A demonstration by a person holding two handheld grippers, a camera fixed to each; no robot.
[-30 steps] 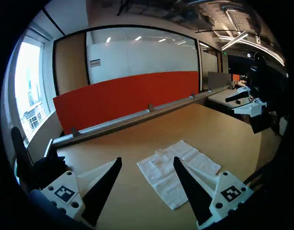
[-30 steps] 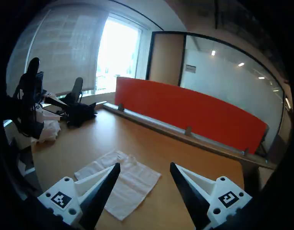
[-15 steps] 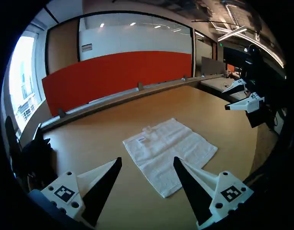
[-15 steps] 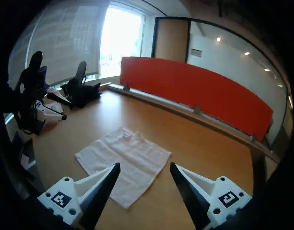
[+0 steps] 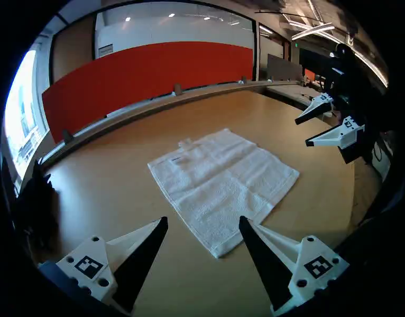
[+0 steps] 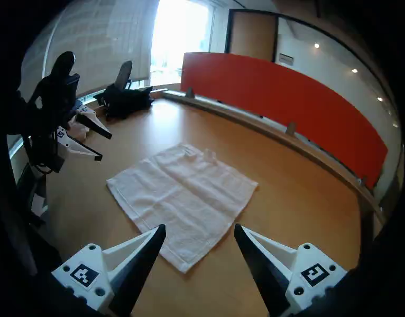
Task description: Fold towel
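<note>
White towel (image 5: 223,177) lies flat at the table (image 5: 97,174) middle; left gripper (image 5: 202,219) and right gripper (image 6: 199,227) have fingers apart, empty.

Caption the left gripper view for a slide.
Open left gripper facing a flat white towel on a wooden table, right gripper beyond.

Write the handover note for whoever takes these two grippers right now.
Left gripper: open, holding nothing, above the table, pointed at the towel.
Right gripper: open, holding nothing, pointed at the towel from the other side.
Towel: white, spread flat on the wooden table, one corner nearest each gripper.
Done: nothing folded, no grasp made.
Left: probably take two corners of one edge, carry them over to the opposite edge, then fold again as needed.
</note>
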